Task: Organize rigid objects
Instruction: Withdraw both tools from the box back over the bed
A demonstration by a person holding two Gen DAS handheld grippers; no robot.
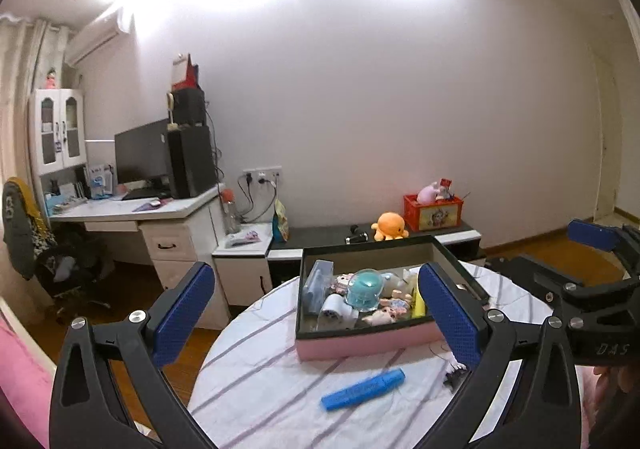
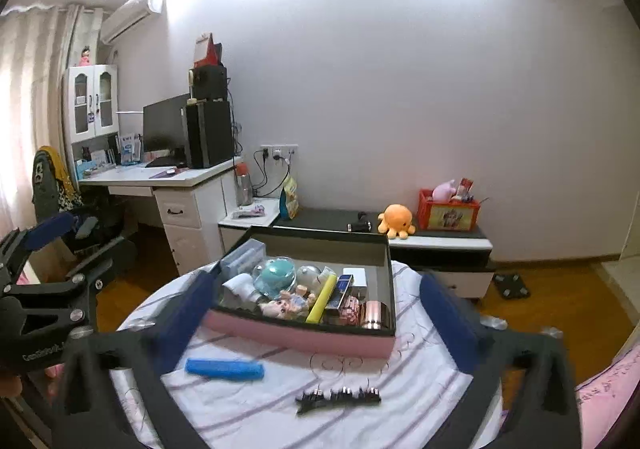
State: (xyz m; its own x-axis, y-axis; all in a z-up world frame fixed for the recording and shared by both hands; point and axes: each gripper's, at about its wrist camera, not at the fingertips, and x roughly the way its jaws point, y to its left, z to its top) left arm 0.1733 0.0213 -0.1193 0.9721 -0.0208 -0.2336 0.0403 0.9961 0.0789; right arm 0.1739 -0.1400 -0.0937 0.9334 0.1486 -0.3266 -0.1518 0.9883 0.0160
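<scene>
- I have the left tongs [image 1: 316, 313] spread to full width with nothing between the blue pads; they hang clear above the bench [image 1: 256, 373], nearer to me than the pink box [image 1: 360, 341].
- I have the right tongs [image 2: 312, 313] equally wide and empty, raised on the near side of the pink box [image 2: 300, 337]. No earlier picture is on hand, so I report only this stance.
- A black hair clip [image 2: 338, 396] lies on the striped cloth, nearest to me, in front of the pink box and apart from it.
- A blue marker [image 1: 363, 389] lies flat on the cloth in front of the pink box, to the left of the clip, touching neither.
- The pink box stands on the bench with its dark-lined inside open to view. It holds a teal globe toy [image 2: 276, 277], a yellow marker [image 2: 322, 299], a small doll [image 2: 286, 305], a white adapter [image 1: 334, 311] and a copper-coloured cylinder [image 2: 376, 315] at its near right corner.
- Beyond the pink box, a low cabinet [image 2: 440, 245] against the wall carries an orange plush octopus [image 2: 396, 221] and a red crate [image 2: 448, 215].
- Far left of the pink box stands a desk with a monitor [image 2: 164, 125].
</scene>
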